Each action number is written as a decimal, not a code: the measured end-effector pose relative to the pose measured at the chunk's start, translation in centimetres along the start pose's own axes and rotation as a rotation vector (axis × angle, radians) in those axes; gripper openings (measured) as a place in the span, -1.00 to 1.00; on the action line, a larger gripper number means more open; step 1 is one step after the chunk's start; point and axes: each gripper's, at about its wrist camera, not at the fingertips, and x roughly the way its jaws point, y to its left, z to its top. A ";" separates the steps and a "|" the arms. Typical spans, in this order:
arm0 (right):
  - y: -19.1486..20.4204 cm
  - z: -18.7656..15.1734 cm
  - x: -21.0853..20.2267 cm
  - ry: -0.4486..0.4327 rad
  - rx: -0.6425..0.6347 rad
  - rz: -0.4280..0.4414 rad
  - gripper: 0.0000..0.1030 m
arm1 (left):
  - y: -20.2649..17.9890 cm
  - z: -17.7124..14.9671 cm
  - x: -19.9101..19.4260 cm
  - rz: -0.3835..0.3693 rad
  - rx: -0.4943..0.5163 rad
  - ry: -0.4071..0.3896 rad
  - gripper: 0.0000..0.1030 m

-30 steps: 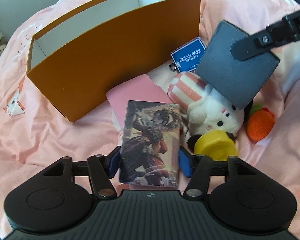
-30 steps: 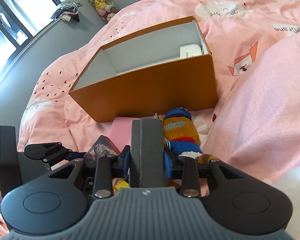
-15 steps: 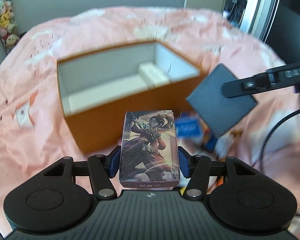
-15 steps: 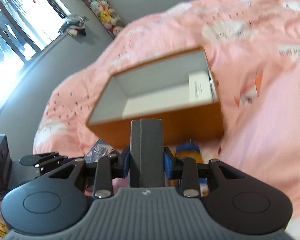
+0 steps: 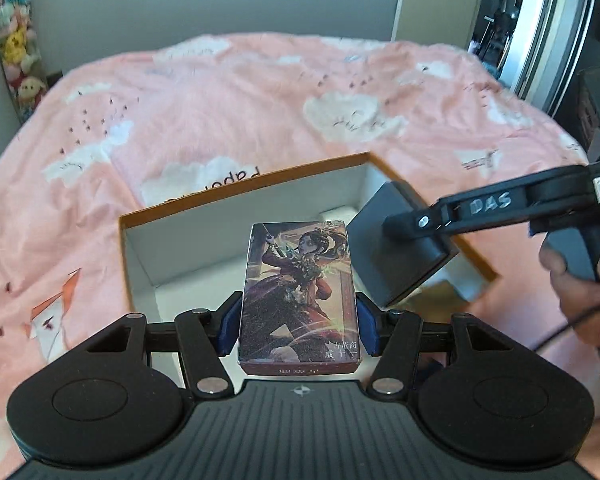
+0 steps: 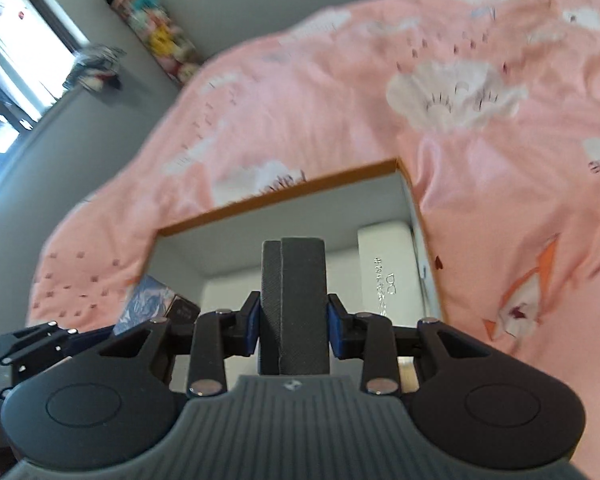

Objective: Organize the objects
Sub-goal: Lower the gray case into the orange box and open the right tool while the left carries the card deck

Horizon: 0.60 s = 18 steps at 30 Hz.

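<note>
Room: we work over a bed (image 5: 228,92) spread with a pink cloud-print cover, grey walls behind, and a hanging column of plush toys (image 6: 156,28) in the far corner.
Box: the orange box (image 5: 244,192) with white inner walls sits open on the cover, and a white case (image 6: 384,264) already lies along its right-hand end.
Left gripper: our left gripper (image 5: 298,328) has its blue pads pressed on both long sides of the card box (image 5: 298,292), the one with the illustrated figure, held upright over the near part of the orange box.
Right gripper: our right gripper (image 6: 294,328) is clamped across the grey wallet (image 6: 294,304), carried edge-on above the box's right half (in the left view it hangs tilted over the near right corner).
Risk, collision: both loads head for the same opening, so we judge that the wallet's corner and the card box could knock together if we lower them at once.
Risk, rim: the wallet overhangs the near right wall, so a straight drop may catch the rim and tip it outside.
Risk, crowding: the white case takes up the right end, and the wallet may land propped on it rather than flat.
Risk, soft base: the bedding gives, so a push on one wall could tilt the whole box.
</note>
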 end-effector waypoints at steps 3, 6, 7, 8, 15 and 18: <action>-0.5 1.0 4.1 0.060 0.019 -0.016 -0.32 | 1.4 0.5 2.8 0.037 -0.022 0.051 0.27; -0.8 1.9 7.7 0.109 0.046 -0.030 -0.32 | 2.4 0.9 5.2 0.062 -0.046 0.101 0.27; -0.9 2.1 8.5 0.118 0.051 -0.039 -0.32 | 2.6 1.0 5.9 0.067 -0.055 0.119 0.27; -0.9 2.3 9.3 0.126 0.055 -0.044 -0.32 | 2.8 1.1 6.4 0.077 -0.065 0.140 0.27; -1.5 3.1 12.6 0.187 0.100 0.004 -0.31 | 3.9 1.2 8.9 0.107 -0.122 0.214 0.27; -1.7 3.4 13.0 0.202 0.087 -0.002 -0.26 | 3.8 1.3 9.3 0.111 -0.118 0.226 0.27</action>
